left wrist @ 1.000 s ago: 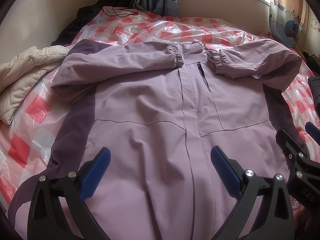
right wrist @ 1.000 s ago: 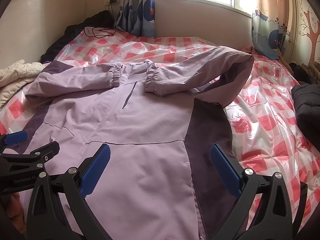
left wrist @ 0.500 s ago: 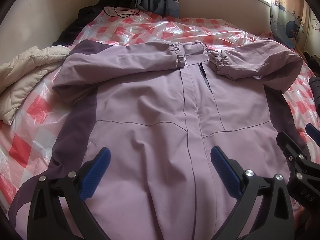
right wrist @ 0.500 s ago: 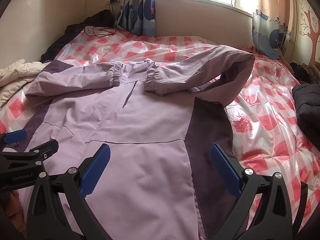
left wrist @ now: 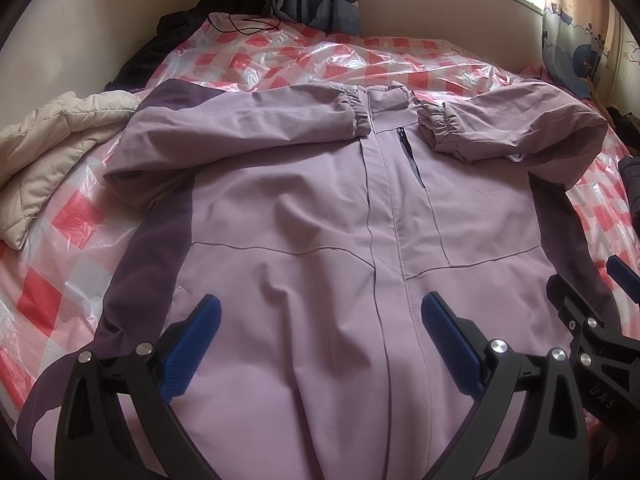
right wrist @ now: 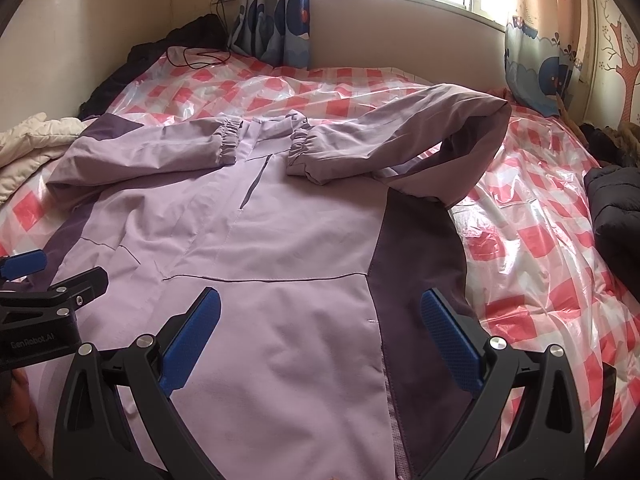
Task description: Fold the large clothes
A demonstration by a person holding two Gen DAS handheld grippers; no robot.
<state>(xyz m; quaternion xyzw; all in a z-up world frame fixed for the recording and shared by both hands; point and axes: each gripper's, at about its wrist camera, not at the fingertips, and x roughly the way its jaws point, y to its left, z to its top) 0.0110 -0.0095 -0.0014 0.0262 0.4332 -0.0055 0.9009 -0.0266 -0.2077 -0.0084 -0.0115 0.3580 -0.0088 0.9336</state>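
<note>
My left gripper (left wrist: 320, 344) has its blue-padded fingers (left wrist: 192, 344) spread wide with nothing between them, poised above the lower front of the lilac windbreaker jacket with dark purple side panels (left wrist: 312, 240). My right gripper (right wrist: 320, 340) is just as wide and just as empty, over the jacket's hem on its right side, one pad above the pale fabric and the other above the dark purple panel (right wrist: 420, 248). Each gripper shows at the edge of the other's view: the right one (left wrist: 592, 328) beside my left, the left one (right wrist: 48, 292) beside my right.

The jacket lies flat and front-up on the bed, zipped down the middle, with both sleeves folded inward across the chest so the gathered cuffs (left wrist: 356, 116) nearly meet on either side of the zipper. I can see a short dark chest pocket zip (left wrist: 408, 152) just beside the centre line.

Under it is a red-and-white checked sheet covered by clear glossy plastic (right wrist: 540, 240). A cream quilted garment (left wrist: 52, 152) is bunched at the left edge, a dark puffy garment (right wrist: 616, 208) at the right, and a blue patterned curtain (right wrist: 276, 12) hangs by the window beyond.
</note>
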